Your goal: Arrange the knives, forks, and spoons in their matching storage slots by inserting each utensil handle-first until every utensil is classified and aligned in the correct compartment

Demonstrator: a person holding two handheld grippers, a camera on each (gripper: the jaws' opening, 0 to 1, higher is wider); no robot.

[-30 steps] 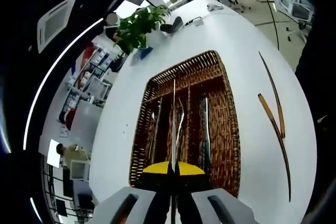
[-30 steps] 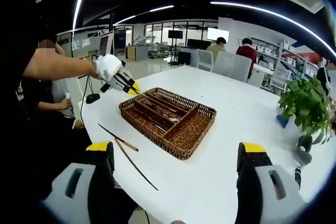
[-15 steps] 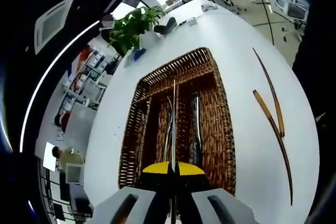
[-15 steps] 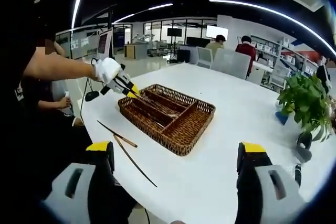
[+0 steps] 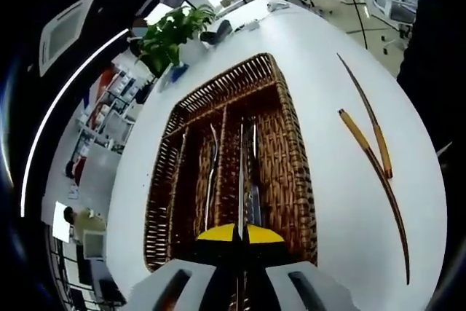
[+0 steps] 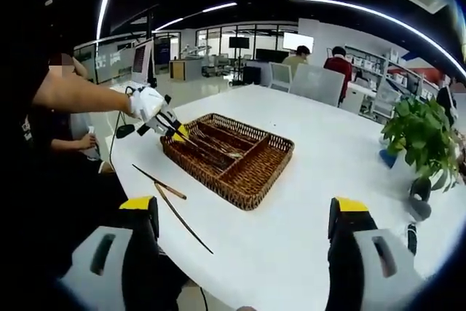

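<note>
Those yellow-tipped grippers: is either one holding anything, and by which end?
The left gripper pinches a thin utensil by its near end, over the basket. The right gripper is open, empty.

My yellow-tipped grey left gripper (image 5: 239, 242) pinches a thin silver utensil (image 5: 240, 180) over the brown woven wicker tray (image 5: 291, 158). Glossy white table (image 5: 328, 63), dark brown sticks (image 5: 375, 143) with tan ends, leafy green plant (image 6: 421, 132), my yellow-tipped right gripper (image 6: 244, 216).

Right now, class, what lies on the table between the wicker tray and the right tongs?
In the right gripper view, thin dark sticks lie on the table between the tray and the open right tongs.
</note>
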